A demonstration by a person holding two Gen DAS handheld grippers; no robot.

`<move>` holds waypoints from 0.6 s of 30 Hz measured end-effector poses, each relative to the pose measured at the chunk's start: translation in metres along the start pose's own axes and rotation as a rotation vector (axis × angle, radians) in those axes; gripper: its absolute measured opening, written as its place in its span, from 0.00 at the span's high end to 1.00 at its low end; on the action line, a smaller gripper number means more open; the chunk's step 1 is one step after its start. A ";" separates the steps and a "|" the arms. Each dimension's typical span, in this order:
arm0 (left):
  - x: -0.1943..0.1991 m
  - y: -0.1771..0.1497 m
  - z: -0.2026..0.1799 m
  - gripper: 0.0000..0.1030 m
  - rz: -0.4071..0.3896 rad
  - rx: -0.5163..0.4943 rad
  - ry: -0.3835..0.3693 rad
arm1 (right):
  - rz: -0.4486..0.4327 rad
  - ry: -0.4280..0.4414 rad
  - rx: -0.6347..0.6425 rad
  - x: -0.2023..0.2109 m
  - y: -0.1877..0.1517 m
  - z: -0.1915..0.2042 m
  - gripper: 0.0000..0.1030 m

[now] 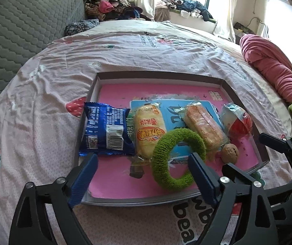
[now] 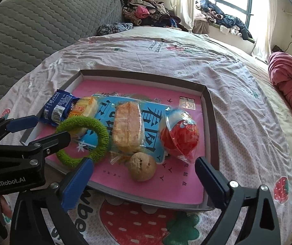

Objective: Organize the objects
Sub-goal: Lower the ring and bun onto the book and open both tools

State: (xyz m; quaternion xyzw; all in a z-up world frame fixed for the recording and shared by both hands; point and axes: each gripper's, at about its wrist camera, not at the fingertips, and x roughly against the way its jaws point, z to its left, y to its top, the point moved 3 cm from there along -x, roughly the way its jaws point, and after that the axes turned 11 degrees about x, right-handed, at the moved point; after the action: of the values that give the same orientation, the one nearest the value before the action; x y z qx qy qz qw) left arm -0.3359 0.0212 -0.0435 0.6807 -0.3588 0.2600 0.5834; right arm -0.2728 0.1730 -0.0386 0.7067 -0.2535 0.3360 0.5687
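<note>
Big bed (image 1: 125,49) with a pale strawberry-print sheet fills both views, and on it, right ahead of both grippers, sits a shallow grey-walled box tray (image 1: 158,74) with a pink book cover as its floor.

Everything is lined up across that tray. Furthest out to the left of the left gripper (image 1: 144,181) is a blue foil snack packet (image 1: 105,131), barcode side up, draped over the tray's left wall. Next to it, touching, is a yellow rice-cracker pack (image 1: 149,127), then an orange-brown cracker pack (image 2: 127,129) in clear wrap. Straight ahead of the right gripper (image 2: 144,175) is a red and white plastic egg toy (image 2: 178,132) in crinkly film.

The green fuzzy ring (image 1: 176,159) lies flat, overlapping the yellow pack's near end; its near-right side sits just beside the left gripper's right finger, not pinched. Smallest is a walnut (image 2: 142,168), lying loose between the right gripper's fingers, just beyond the tips.

Both grippers have their jaws spread wide apart, holding nothing.
</note>
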 end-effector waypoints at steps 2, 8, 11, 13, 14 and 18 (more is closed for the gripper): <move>0.002 0.001 0.001 0.02 0.003 0.007 -0.005 | -0.001 -0.001 -0.001 0.002 0.001 0.001 0.01; 0.013 0.001 0.004 0.01 -0.008 0.007 -0.005 | -0.013 -0.016 0.011 0.012 0.004 0.004 0.00; 0.019 0.000 0.004 0.01 -0.010 0.000 0.016 | -0.013 -0.024 0.020 0.016 0.003 0.007 0.00; 0.025 -0.001 0.003 0.01 -0.026 -0.014 0.038 | -0.014 -0.027 0.026 0.020 0.003 0.008 0.00; 0.027 -0.001 0.003 0.01 -0.030 -0.016 0.039 | -0.015 -0.027 0.028 0.022 0.003 0.009 0.00; 0.041 -0.002 0.005 0.01 -0.054 -0.004 0.030 | -0.026 -0.024 0.021 0.033 0.003 0.009 0.00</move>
State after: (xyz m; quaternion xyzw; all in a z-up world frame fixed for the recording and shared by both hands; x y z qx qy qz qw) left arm -0.3097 0.0087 -0.0145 0.6849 -0.3319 0.2537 0.5970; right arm -0.2514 0.1640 -0.0127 0.7198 -0.2474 0.3227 0.5627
